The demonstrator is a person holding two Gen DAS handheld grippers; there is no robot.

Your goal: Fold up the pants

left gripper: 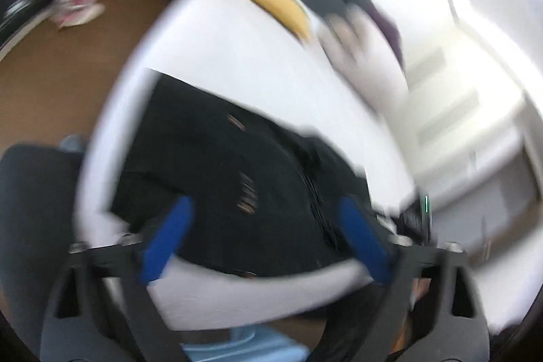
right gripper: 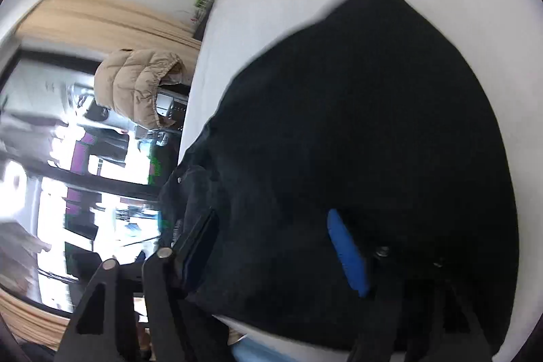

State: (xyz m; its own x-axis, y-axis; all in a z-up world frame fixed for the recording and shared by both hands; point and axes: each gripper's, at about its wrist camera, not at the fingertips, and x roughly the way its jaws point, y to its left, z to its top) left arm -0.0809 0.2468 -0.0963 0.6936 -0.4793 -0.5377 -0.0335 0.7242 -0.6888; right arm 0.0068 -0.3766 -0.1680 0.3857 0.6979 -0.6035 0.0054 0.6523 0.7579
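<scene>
The black pants lie spread on a white table, with ripped patches showing in the left wrist view. My left gripper is open, its blue fingers wide apart just above the pants' near edge. The view is blurred. In the right wrist view the pants fill most of the frame. My right gripper is open over the fabric, with one blue finger on the cloth and the other finger dark beside the waistband at the table's left edge.
A yellow cloth and a pale garment lie at the far end of the table. A tan puffer jacket hangs beyond the table's edge. Brown floor lies to the left.
</scene>
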